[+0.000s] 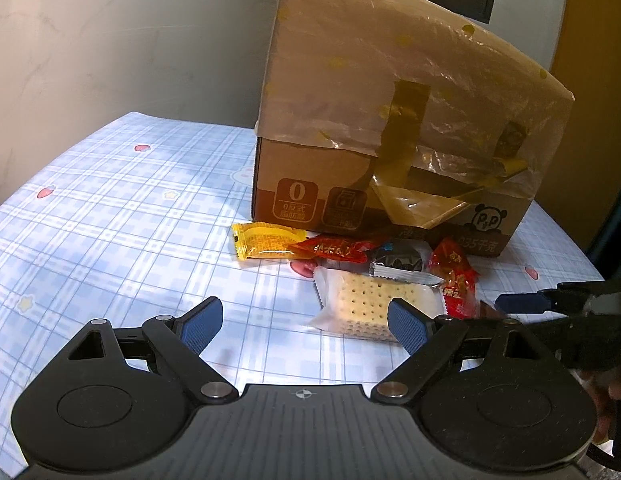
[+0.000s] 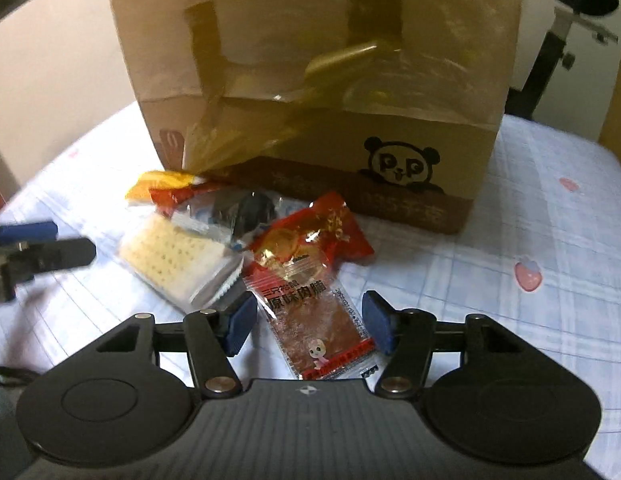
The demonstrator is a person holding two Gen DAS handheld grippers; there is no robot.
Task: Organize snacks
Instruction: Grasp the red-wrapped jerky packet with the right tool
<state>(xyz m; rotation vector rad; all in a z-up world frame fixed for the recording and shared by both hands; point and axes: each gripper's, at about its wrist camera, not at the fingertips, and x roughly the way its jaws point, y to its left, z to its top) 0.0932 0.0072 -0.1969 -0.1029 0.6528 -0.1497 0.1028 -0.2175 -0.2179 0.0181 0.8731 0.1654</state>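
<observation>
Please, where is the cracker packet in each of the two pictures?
Left wrist view: the cracker packet lies low, right of centre, just ahead of the left claw.
Right wrist view: it lies left of centre, beside the red packet.
Shared landmark: the cardboard box behind the snacks.

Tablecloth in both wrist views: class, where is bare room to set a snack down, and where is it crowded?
Free: the checked tablecloth left of the cardboard box and yellow packet, and the stretch right of the box. Crowded: the pile before the box, cracker pack, red packet, jerky packet between the right gripper pads.
</observation>
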